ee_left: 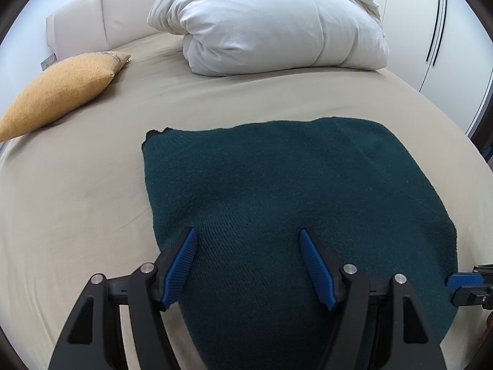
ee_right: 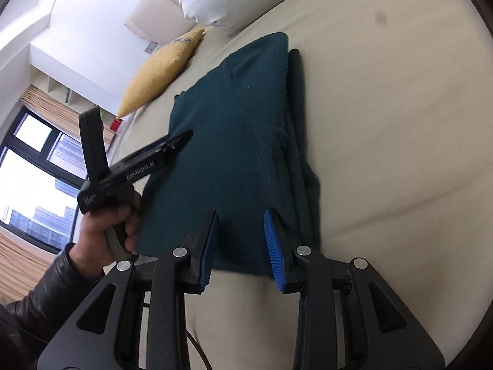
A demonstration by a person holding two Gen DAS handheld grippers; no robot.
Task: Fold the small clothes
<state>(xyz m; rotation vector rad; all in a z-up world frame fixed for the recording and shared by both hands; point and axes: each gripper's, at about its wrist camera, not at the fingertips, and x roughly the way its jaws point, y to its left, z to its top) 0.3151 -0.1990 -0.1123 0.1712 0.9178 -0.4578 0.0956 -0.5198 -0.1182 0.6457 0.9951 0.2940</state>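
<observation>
Left wrist view: the left gripper hangs over the near part of the sweater, jaws spread wide, blue pads angled outward, nothing pinched between them. The sweater, dark teal knit, lies folded on the beige bed, filling the centre and lower right of the frame, its far edge running across the middle. Whether the fingertips touch the knit, I cannot tell. At the right edge, low down, the blue-padded tip of the right gripper pokes in beside the sweater's hem.

Upper left, a yellow cushion lies on the bed, well apart from the sweater. Top centre, a folded white duvet sits against the pale headboard.

Right wrist view, frame tilted: the right gripper stands at the sweater's near end, jaws narrow but parted, and no fabric is clamped between the pads. The sweater runs up the middle of the frame, with stacked folds showing along its right edge. At left, a hand in a dark leather sleeve grips the handle of the left gripper, which points in over the sweater's left edge. Behind, the cushion in the upper left, a window at the left edge
</observation>
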